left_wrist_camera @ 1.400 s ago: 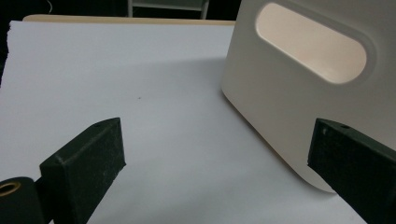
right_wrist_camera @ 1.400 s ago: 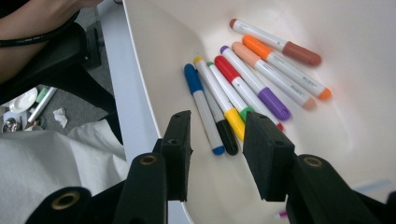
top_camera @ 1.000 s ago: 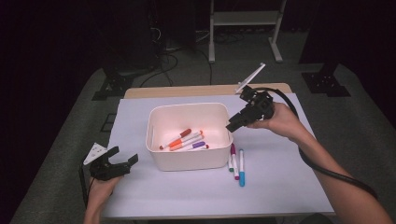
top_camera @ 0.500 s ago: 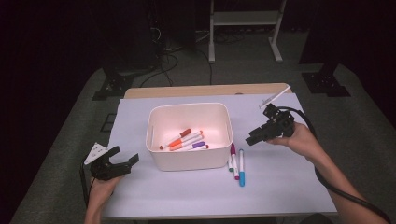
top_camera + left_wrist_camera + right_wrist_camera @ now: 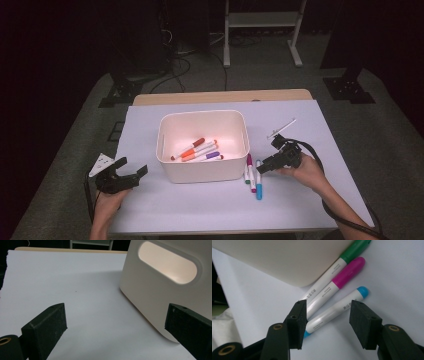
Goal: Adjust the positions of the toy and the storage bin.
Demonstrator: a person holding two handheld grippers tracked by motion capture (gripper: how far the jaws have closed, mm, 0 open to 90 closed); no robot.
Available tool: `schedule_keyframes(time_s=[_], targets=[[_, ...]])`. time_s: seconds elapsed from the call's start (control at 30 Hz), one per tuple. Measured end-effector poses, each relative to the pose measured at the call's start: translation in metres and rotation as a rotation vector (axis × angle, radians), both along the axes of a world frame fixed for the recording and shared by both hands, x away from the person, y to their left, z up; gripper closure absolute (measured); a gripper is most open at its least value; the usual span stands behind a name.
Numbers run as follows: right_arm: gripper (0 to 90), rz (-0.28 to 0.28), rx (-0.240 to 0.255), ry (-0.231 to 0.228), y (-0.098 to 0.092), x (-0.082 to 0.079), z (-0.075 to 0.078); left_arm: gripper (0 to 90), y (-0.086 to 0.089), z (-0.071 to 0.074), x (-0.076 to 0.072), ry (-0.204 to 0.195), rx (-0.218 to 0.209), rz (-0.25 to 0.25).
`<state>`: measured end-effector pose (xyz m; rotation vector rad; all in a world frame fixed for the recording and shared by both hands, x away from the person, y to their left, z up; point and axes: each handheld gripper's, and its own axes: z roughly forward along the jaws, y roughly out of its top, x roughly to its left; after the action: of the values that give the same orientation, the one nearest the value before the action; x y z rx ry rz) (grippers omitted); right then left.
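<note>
Right gripper (image 5: 325, 322) low over blue marker (image 5: 337, 311), jaws apart, just been opening, marker between them, untouched. 3 markers beside white bin (image 5: 202, 172). Left gripper (image 5: 125, 175) jaws wide apart, empty.

Clock directions are read on the high view, from the table's centre.

- Sheet (image 5: 200, 210): pale lilac-white, flat, covers nearly the whole tabletop.
- Tabletop (image 5: 220, 97): a wooden strip shows bare at 12 o'clock, beyond the sheet's far edge.
- Carpet (image 5: 390, 125): grey, surrounds the table.
- Frame (image 5: 262, 20): white, on two legs, stands on the floor at 12 o'clock, well apart from the table.
- Cables (image 5: 185, 65): dark, loose on the floor at 11 o'clock.
- Bases: one black foot at 10 o'clock (image 5: 117, 93), another at 2 o'clock (image 5: 348, 90), both on the carpet.
- Background: too dark to tell.
</note>
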<state>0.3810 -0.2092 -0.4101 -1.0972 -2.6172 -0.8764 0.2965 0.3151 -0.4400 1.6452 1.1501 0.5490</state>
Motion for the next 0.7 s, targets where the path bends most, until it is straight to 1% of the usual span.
schedule_keyframes(time_s=[0.17, 0.3, 0.33, 0.37, 0.4, 0.43, 0.47, 0.5, 0.6, 0.7], targets=[[48.5, -0.022, -0.01, -0.008, 0.005, 0.0, -0.009, 2.5, 0.001, 0.0, -0.001, -0.002, 0.001, 0.0], [48.7, -0.035, -0.037, -0.03, 0.009, 0.0, -0.014, 2.5, 0.001, 0.0, -0.001, 0.0, 0.0, 0.001], [49.2, -0.034, -0.04, -0.041, 0.01, 0.0, -0.015, 2.5, 0.001, 0.0, -0.001, 0.0, 0.0, 0.002], [50.3, -0.033, -0.044, -0.041, 0.011, -0.001, -0.016, 2.5, 0.002, 0.0, -0.001, 0.0, 0.001, 0.002], [50.6, -0.034, -0.053, -0.048, 0.012, -0.001, -0.017, 2.5, 0.002, 0.0, -0.001, -0.001, 0.002, 0.002], [50.2, -0.041, -0.076, -0.065, 0.013, -0.001, -0.018, 2.5, 0.002, 0.0, -0.001, -0.002, 0.002, 0.002], [50.5, -0.044, -0.084, -0.075, 0.014, -0.002, -0.019, 2.5, 0.002, 0.0, -0.001, -0.002, 0.002, 0.001], [50.7, -0.044, -0.083, -0.074, 0.013, -0.001, -0.019, 2.5, 0.002, 0.0, -0.001, -0.002, 0.003, 0.002], [50.8, -0.059, -0.126, -0.104, 0.011, -0.003, -0.017, 2.5, 0.002, 0.0, -0.001, -0.005, -0.002, 0.004], [50.7, -0.071, -0.153, -0.102, 0.007, -0.004, -0.018, 2.5, 0.002, 0.0, -0.001, -0.003, 0.002, 0.001]])
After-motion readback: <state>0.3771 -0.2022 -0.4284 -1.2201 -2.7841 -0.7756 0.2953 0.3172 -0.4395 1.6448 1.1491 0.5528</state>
